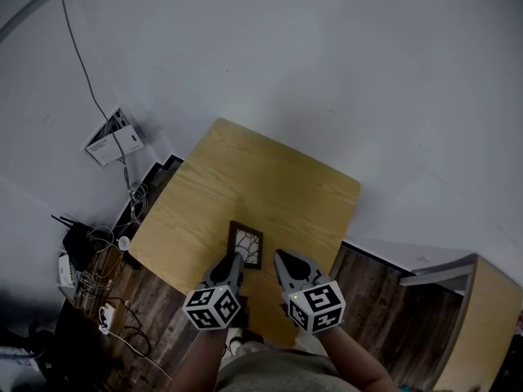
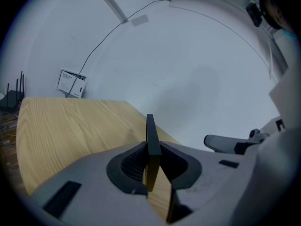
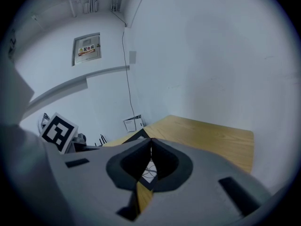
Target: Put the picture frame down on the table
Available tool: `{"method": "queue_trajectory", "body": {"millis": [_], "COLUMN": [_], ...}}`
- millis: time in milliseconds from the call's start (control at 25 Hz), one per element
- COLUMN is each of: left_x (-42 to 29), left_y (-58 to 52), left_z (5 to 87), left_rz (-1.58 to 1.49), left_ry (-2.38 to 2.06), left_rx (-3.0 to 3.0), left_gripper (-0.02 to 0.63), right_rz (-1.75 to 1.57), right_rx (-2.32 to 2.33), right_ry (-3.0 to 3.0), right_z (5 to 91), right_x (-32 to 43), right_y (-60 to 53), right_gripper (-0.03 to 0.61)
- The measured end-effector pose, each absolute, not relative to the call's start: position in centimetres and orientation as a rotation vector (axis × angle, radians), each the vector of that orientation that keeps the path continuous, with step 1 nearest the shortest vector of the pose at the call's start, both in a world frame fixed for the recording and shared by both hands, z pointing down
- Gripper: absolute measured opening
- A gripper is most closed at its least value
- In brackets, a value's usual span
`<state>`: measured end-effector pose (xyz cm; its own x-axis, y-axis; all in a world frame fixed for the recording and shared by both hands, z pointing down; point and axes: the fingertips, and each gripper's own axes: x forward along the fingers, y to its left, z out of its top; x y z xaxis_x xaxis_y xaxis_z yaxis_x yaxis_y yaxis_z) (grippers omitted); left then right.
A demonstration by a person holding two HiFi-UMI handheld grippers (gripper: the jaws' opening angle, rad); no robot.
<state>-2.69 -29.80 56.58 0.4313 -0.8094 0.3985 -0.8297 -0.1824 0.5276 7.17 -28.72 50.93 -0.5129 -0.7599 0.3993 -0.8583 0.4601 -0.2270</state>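
A small dark picture frame (image 1: 246, 244) with a line drawing in it hangs over the near part of the wooden table (image 1: 270, 178). My left gripper (image 1: 235, 258) is shut on the frame's near edge. In the left gripper view the frame (image 2: 151, 135) stands edge-on, pinched between the two jaws of the left gripper (image 2: 151, 166). My right gripper (image 1: 279, 256) is just to the right of the frame, apart from it. Its jaws meet at the tips of the right gripper (image 3: 151, 145) with nothing between them. The frame (image 3: 148, 171) shows behind them.
The table (image 2: 70, 126) stands against a pale wall. Left of it on the floor lie a white printed box (image 1: 113, 137), a black router (image 1: 78, 239) and tangled cables (image 1: 106, 300). A wooden cabinet (image 1: 482, 317) stands at the right. A thin cable (image 1: 78, 55) runs along the wall.
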Motion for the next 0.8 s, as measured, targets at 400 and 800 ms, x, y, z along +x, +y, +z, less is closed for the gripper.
{"method": "queue_trajectory", "body": {"millis": [400,800], "left_x": [-2.7,-3.9], "left_y": [-31.2,-32.1], "left_z": [58.2,60.7], "left_rz": [0.037,0.159], "left_ry": [-1.399,-1.482], "left_rx": [1.957,1.931], "left_gripper": [0.063,0.107], "right_rz": [0.61,0.631], "right_rx": [1.358,1.337], "right_ry": [-2.472,-2.466], "right_z": [52.0,52.7], "right_x": [7.1,7.3], "right_y": [-30.2,-30.6], "right_gripper": [0.0,0.0]}}
